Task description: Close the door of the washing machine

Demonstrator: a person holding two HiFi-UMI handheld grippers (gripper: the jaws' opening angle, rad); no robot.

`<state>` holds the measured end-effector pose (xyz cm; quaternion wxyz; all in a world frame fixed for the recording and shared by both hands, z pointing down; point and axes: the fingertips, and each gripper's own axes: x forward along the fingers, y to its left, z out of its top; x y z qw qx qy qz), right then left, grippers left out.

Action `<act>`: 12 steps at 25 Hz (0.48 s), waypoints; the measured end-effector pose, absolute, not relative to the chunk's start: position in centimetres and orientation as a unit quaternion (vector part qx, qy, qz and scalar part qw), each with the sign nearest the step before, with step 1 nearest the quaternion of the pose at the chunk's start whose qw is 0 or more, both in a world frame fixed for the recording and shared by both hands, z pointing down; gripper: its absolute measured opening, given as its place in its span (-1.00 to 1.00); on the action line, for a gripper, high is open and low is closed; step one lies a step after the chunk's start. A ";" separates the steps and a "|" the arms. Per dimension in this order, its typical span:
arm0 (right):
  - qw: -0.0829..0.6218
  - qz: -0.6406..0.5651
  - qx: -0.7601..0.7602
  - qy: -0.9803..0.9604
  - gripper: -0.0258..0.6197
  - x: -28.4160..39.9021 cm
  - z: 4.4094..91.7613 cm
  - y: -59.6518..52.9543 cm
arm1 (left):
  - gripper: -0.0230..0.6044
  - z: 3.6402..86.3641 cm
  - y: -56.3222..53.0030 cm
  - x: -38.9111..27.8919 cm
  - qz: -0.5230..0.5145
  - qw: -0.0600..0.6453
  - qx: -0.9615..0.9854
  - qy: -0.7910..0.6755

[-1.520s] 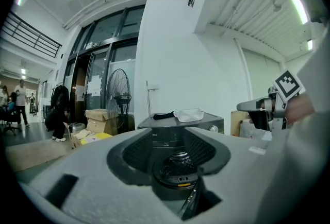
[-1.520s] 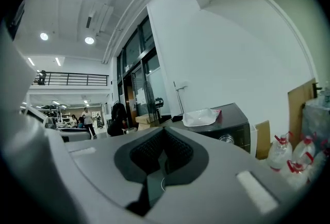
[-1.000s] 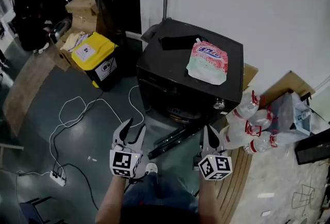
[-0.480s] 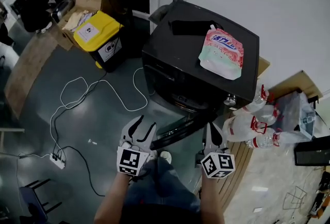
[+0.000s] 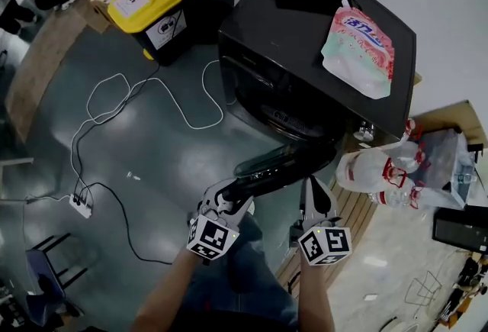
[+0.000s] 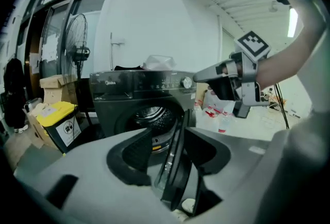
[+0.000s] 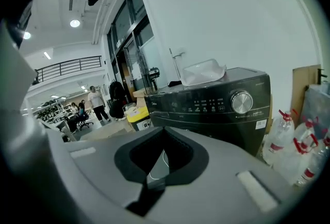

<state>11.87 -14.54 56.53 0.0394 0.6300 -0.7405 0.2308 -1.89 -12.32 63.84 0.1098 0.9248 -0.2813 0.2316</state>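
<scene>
The black washing machine [image 5: 305,40] stands at the upper right with a pink-and-green pouch [image 5: 357,40] on its top. Its round door [image 5: 286,162] hangs open, swung out towards me. My left gripper [image 5: 232,197] is at the door's outer end; in the left gripper view the door's edge [image 6: 172,166] stands between its open jaws [image 6: 170,153], with the drum [image 6: 149,115] beyond. My right gripper [image 5: 315,189] hovers right of the door, shut and empty, facing the control panel [image 7: 216,107] and its knob [image 7: 241,101].
A yellow bin [image 5: 149,2] sits left of the machine. A white cable [image 5: 145,101] runs over the floor to a power strip [image 5: 80,204]. Water bottles [image 5: 374,170] and a clear crate [image 5: 442,162] lie at the right, beside wooden boards [image 5: 343,224]. Far off are people [image 7: 95,102].
My left gripper has moved forward and right until its jaws straddle the door's outer edge. The view has drawn closer to the machine. The right gripper stays shut beside the door.
</scene>
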 end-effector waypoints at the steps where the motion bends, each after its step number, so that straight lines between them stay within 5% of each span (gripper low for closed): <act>1: 0.044 0.235 0.626 -0.742 -0.88 11.7 57.2 -14.4 | -0.34 65.0 -11.7 -1.6 0.241 0.112 0.924 -0.275; 12: 0.074 0.266 0.591 -0.758 -0.88 10.8 61.3 -14.1 | -0.36 73.3 -8.7 0.6 0.325 0.093 0.909 -0.243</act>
